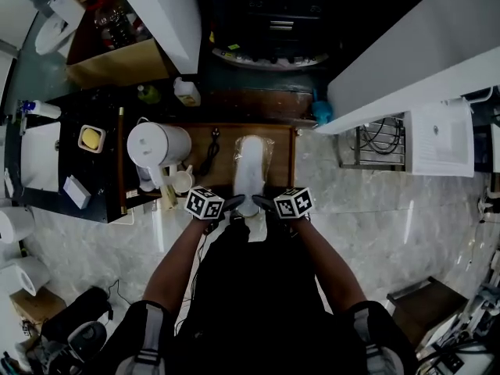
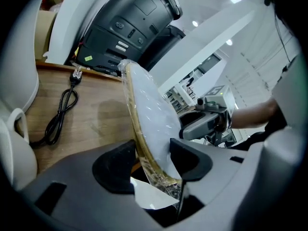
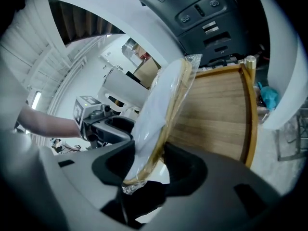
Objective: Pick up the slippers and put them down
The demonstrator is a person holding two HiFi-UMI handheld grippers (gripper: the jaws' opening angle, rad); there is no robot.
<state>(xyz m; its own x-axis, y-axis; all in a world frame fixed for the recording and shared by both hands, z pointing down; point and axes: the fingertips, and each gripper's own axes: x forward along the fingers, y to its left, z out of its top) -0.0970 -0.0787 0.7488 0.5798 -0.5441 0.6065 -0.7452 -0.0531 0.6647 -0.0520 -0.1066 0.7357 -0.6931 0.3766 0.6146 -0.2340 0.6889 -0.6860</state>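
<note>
There, the left gripper (image 1: pixel 231 204) and right gripper (image 1: pixel 264 204) each pinch one side of the near end of the wrapped slippers (image 1: pixel 250 165), above the wooden table's (image 1: pixel 280 153) front edge, likely so the floppy pack comes up without twisting.

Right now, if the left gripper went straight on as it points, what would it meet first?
Holding the wrapped slippers, the left gripper points down at the wooden surface; it would probably meet that first, though depth is unclear.
</note>
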